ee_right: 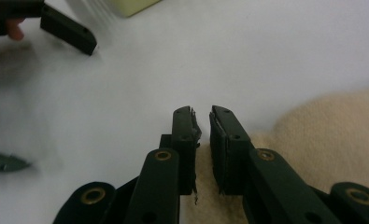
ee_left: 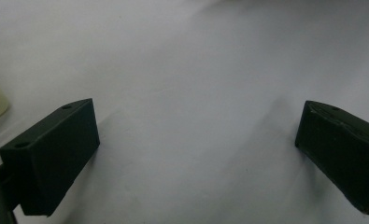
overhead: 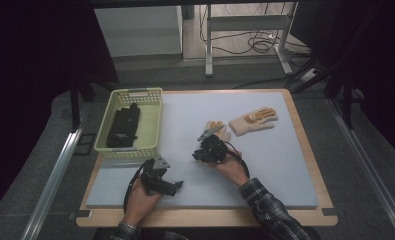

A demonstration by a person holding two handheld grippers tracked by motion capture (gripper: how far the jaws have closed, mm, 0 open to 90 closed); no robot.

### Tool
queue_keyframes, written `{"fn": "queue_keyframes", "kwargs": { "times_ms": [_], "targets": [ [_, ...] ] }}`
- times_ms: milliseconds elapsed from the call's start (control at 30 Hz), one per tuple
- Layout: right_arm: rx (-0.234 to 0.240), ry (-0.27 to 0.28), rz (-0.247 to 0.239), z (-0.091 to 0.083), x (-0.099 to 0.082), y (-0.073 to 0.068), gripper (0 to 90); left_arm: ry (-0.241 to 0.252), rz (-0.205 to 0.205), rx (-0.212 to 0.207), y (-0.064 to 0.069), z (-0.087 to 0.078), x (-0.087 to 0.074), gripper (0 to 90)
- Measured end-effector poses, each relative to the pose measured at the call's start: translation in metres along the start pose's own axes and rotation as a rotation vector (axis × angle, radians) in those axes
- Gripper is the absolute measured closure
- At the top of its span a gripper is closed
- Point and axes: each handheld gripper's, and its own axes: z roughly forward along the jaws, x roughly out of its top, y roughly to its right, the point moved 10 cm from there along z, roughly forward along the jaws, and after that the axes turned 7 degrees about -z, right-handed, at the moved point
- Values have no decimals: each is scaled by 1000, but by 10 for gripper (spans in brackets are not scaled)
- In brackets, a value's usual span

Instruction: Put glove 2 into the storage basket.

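Note:
Two beige gloves lie on the pale mat [overhead: 265,165]. One glove [overhead: 253,120] is spread flat at the right middle. The other glove [overhead: 219,131] lies just beyond my right gripper [overhead: 198,154] and shows in the right gripper view as beige fabric [ee_right: 331,140] under and right of the jaws. My right gripper [ee_right: 202,112] points down at the mat by the glove's edge, its jaws a narrow gap apart with nothing pinched. My left gripper [overhead: 177,186] rests low near the front of the mat. Its jaws [ee_left: 196,121] stand wide open over bare mat.
A yellow-green basket [overhead: 135,92] holding black gloves [overhead: 123,126] stands at the mat's left edge; a corner of that basket [ee_right: 131,5] shows beyond my right gripper. One left gripper jaw [ee_right: 67,30] is nearby. The wooden table edge [overhead: 210,217] runs along the front.

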Motion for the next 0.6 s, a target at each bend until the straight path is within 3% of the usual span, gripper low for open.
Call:
{"fn": "queue_keyframes", "kwargs": {
  "times_ms": [300, 333, 433, 600],
  "targets": [
    [-19, 9, -1, -21, -19, -3, 762, 1, -2, 0, 0, 0, 0, 0],
    [-17, 13, 19, -23, -22, -1, 749, 2, -3, 0, 0, 0, 0, 0],
    [-5, 23, 30, -25, -22, 0, 721, 1, -2, 0, 0, 0, 0, 0],
    [-34, 43, 20, -32, -13, 5, 668, 2, -2, 0, 0, 0, 0, 0]
  ]
}}
